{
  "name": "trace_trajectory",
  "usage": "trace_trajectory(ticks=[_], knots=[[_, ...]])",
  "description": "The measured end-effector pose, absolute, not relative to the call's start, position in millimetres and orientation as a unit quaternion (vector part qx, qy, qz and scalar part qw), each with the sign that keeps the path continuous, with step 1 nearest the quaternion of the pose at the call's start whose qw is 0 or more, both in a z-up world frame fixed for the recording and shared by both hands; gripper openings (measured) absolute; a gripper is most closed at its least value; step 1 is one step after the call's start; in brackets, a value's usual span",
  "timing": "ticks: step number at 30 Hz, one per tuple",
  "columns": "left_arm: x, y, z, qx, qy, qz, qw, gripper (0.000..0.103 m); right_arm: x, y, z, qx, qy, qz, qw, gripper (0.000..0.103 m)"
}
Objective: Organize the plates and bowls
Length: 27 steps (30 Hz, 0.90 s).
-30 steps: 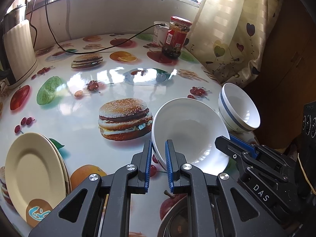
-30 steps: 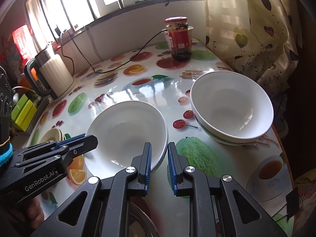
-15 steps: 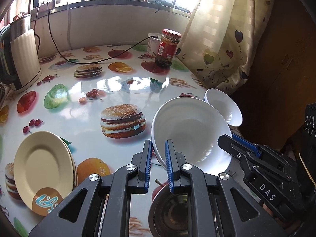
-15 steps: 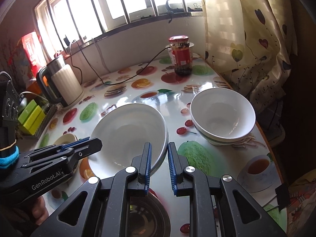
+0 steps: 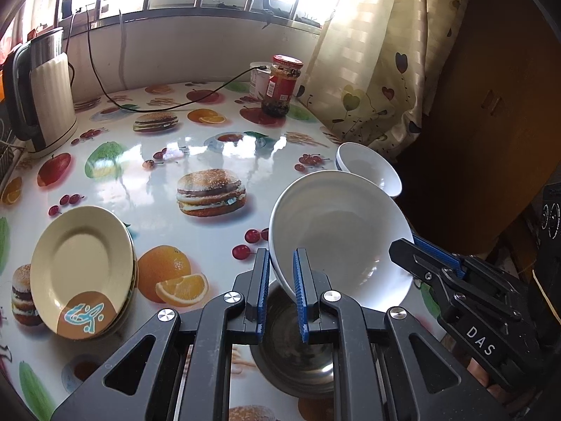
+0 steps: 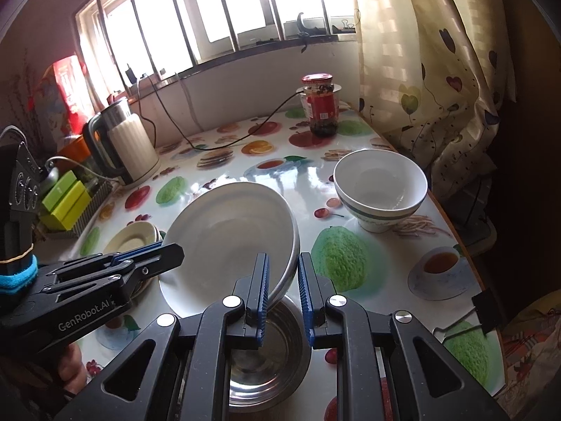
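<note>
Both grippers hold one large white bowl (image 5: 342, 231) by opposite rims, lifted and tilted above a steel bowl (image 5: 298, 347) on the table. My left gripper (image 5: 281, 273) is shut on its near-left rim. My right gripper (image 6: 282, 280) is shut on its right rim; the white bowl (image 6: 228, 242) seems to be two stacked. A blue-striped white bowl (image 6: 380, 184) stands at the right edge and shows in the left wrist view (image 5: 368, 168). Stacked cream plates (image 5: 80, 270) lie at the left.
A red-lidded jar (image 6: 320, 105) and a black cable stand at the back. A white kettle (image 5: 42, 94) is at the back left. A curtain (image 6: 438, 70) hangs along the right edge. Green boxes (image 6: 66, 200) sit left.
Both grippers have risen and pulled back with the white bowl. The steel bowl under it has come into fuller view.
</note>
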State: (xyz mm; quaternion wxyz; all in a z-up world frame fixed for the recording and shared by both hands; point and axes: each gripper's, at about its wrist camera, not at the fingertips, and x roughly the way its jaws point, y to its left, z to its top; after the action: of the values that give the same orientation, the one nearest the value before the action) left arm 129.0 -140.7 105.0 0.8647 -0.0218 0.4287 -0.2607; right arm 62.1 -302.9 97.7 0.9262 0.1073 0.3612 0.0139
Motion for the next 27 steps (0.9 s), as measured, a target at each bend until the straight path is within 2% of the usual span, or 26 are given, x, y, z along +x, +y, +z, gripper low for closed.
trace_trajectory(ticks=[27], knots=[[94.7,-132.2,70.3,-0.012,0.471,-0.256,0.844,0.014,22.3,-291.3,59.5,0.119,0.398,0.014,0.910,0.017]])
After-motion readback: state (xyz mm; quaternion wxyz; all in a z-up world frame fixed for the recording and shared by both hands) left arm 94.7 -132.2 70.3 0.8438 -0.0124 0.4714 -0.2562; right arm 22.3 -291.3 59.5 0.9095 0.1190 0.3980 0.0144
